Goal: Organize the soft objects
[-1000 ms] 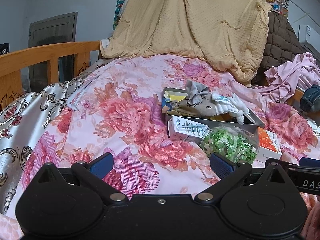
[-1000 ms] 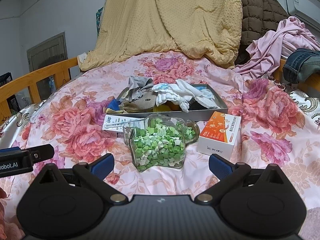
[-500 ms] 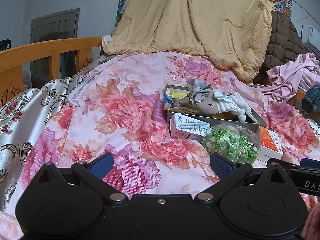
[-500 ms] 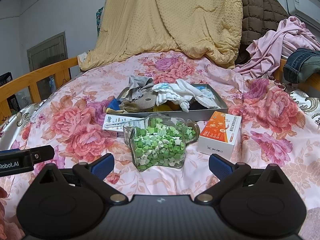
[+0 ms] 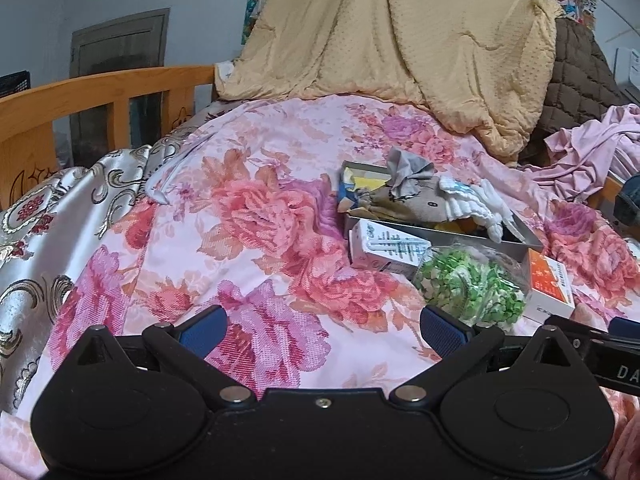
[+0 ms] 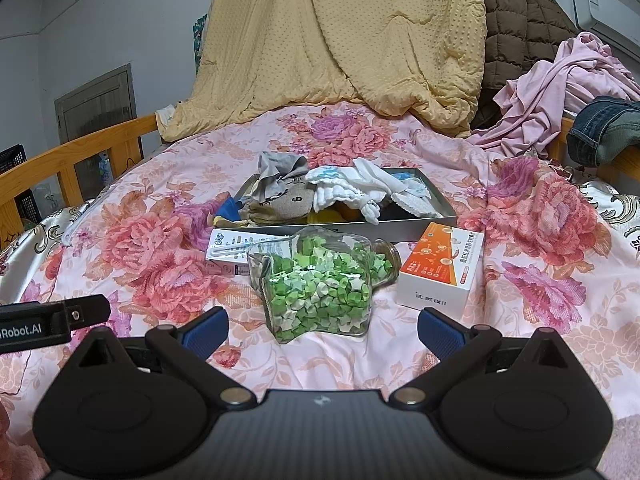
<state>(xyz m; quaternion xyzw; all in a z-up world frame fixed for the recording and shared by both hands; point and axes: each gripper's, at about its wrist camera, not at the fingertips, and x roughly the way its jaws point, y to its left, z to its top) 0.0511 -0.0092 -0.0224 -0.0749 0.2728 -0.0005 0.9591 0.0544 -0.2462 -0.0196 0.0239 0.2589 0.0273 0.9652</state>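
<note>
A grey metal tray (image 6: 416, 227) (image 5: 524, 242) lies mid-bed, heaped with soft things: a grey cloth (image 6: 280, 172) (image 5: 406, 170), a tan sock (image 6: 284, 204) (image 5: 416, 202) and white socks (image 6: 356, 190) (image 5: 476, 204). In front of it stand a star-shaped jar of green paper stars (image 6: 320, 284) (image 5: 468, 282), a white box (image 6: 228, 250) (image 5: 388, 248) and an orange-and-white box (image 6: 440, 266) (image 5: 550, 284). My right gripper (image 6: 322, 330) is open, low, just short of the jar. My left gripper (image 5: 324, 330) is open over bare floral quilt, left of the pile.
The floral quilt (image 5: 248, 216) covers the bed, with a wooden rail (image 5: 96, 92) at left. A yellow blanket (image 6: 340, 40), brown padded coat (image 6: 516, 24), pink garment (image 6: 560, 84) and jeans (image 6: 604, 128) pile up at the back and right.
The left gripper has drifted slightly back and turned left, so the tray and jar sit further right in its view. The right gripper has hardly moved. Both stay open.
</note>
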